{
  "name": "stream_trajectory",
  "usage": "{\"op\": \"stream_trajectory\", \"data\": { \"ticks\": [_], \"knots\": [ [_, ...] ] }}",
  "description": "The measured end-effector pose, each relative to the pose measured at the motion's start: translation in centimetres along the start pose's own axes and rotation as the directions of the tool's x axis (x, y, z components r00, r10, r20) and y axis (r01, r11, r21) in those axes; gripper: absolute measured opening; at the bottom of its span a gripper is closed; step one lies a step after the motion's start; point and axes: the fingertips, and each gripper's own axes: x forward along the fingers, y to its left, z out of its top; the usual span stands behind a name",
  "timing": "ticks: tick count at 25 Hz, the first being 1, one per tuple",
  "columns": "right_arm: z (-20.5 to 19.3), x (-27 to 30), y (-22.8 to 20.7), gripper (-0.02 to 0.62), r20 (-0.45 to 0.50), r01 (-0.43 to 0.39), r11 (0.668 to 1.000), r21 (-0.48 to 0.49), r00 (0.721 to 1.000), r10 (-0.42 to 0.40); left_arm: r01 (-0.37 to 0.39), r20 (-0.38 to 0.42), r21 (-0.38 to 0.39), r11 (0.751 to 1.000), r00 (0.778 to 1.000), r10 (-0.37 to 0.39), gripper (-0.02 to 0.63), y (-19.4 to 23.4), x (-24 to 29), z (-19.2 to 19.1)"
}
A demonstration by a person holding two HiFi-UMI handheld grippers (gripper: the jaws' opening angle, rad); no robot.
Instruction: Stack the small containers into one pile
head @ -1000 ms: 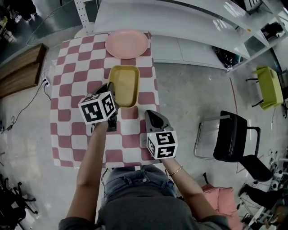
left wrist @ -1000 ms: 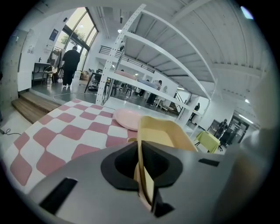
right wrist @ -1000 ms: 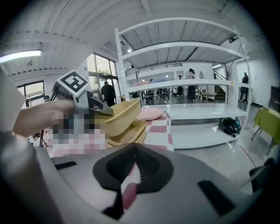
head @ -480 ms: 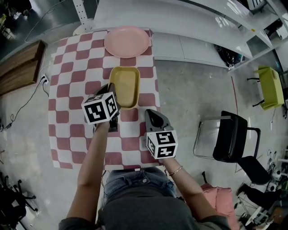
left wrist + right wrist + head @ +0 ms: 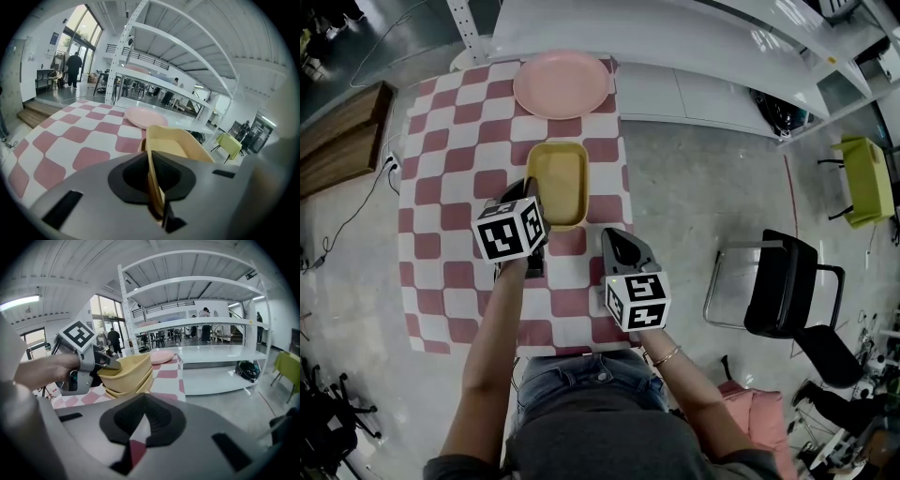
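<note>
Hiding container rim, L hand-held gripper

Left gripper, yellow container lower

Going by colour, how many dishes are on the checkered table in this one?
Pink plate: 1
Yellow containers: at least 2, one nested in another; the right gripper view hints at a further rim below, but it cannot be counted for sure
Total: at least 3
</note>
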Motion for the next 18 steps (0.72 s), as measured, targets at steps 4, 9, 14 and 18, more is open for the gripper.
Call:
{"op": "stream_trajectory", "data": {
  "ticks": [4,9,14,18],
  "knots": [
    [-0.08,0.04,-0.16,0.011,-0.007,-0.002,1.0,0.003,1.0,0.002,0.001,0.004,0.005,1.0,1.0,-0.001,0.026,0.0,-0.02,0.14],
    [-0.17,0.34,-0.22,0.011,-0.011,-0.006,1.0,0.006,1.0,0.006,-0.008,-0.001,0.017,1.0,1.0,0.008,0.026,0.56,0.04,0.17],
    [-0.27,0.62,0.0,0.011,-0.014,-0.012,1.0,0.007,1.0,0.012,-0.001,-0.013,0.05,0.999,1.0,0.002,0.026,0.61,0.34,-0.29],
    [-0.17,0.67,-0.01,0.011,-0.015,-0.013,1.0,0.007,1.0,0.013,-0.003,-0.017,0.079,0.997,1.0,0.004,0.028,0.47,0.61,-0.48]
  ]
}}
